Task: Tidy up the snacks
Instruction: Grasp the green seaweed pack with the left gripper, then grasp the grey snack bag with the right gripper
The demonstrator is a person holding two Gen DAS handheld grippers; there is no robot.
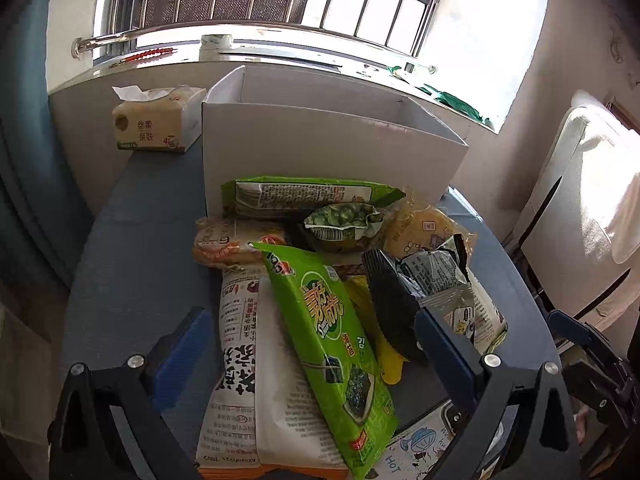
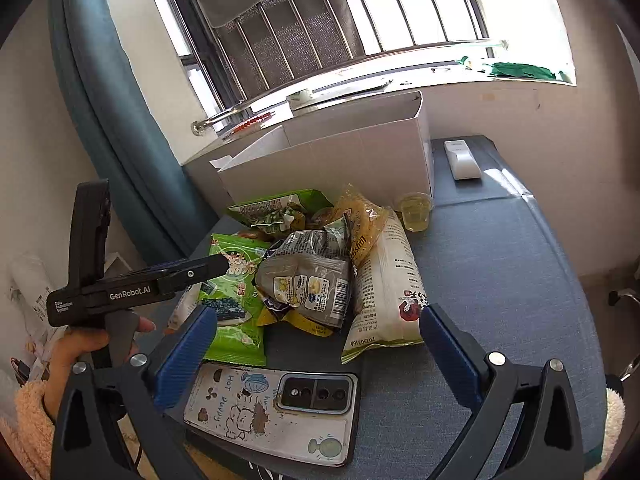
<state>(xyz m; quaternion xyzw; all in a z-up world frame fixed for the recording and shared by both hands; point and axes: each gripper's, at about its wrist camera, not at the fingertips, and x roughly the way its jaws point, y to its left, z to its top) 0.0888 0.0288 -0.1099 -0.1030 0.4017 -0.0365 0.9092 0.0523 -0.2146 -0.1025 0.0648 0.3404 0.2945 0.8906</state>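
We take the tall white cardboard box (image 1: 320, 148) at the back of the blue fabric-covered surface (image 1: 136, 264) as our landmark. Heaped just in front of it lie the snacks: a bright green seaweed packet (image 1: 332, 348) tilted over a long white printed bag (image 1: 236, 360), a crumpled grey foil pouch (image 2: 308, 276), a yellow crinkled bag (image 2: 362, 220) and a small clear jelly cup (image 2: 416, 210) beside the box's right corner. Left of the box sits a tissue pack (image 1: 156, 120); right of it, a white remote (image 2: 462, 160). Our left claw (image 1: 316, 340) stands wide apart over the green packet, gripping nothing. Our right claw (image 2: 320, 344) is likewise spread apart, above a phone in a cartoon case (image 2: 272, 412) nearest us.
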